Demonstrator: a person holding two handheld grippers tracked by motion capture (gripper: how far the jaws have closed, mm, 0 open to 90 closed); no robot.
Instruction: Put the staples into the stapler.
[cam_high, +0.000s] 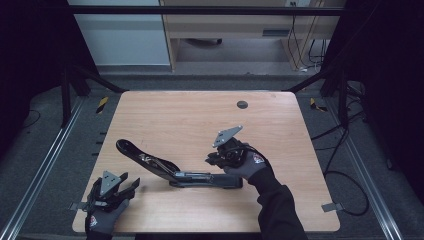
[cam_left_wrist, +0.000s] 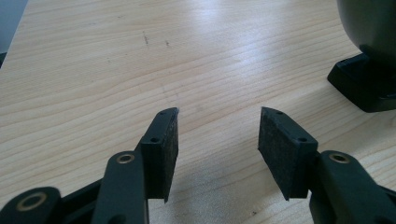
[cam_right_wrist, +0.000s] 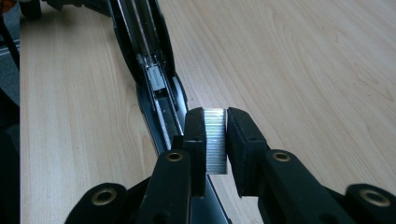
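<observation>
One strip of staples (cam_right_wrist: 215, 140) sits clamped in the right gripper (cam_right_wrist: 215, 135), held just above the open stapler (cam_high: 175, 170) lying mid-table (cam_high: 200, 115) with its top arm swung back. Its loading channel (cam_right_wrist: 159, 100) looks bare, so opening seems done and loading is left. Well apart at the near corner, the left gripper (cam_left_wrist: 217, 140) has its jaws spread, holding nothing.

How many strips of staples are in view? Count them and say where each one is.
1. The strip of staples is clamped between the jaws of the right gripper, just above the open stapler and its loading channel. More may lie hidden inside the channel.
</observation>
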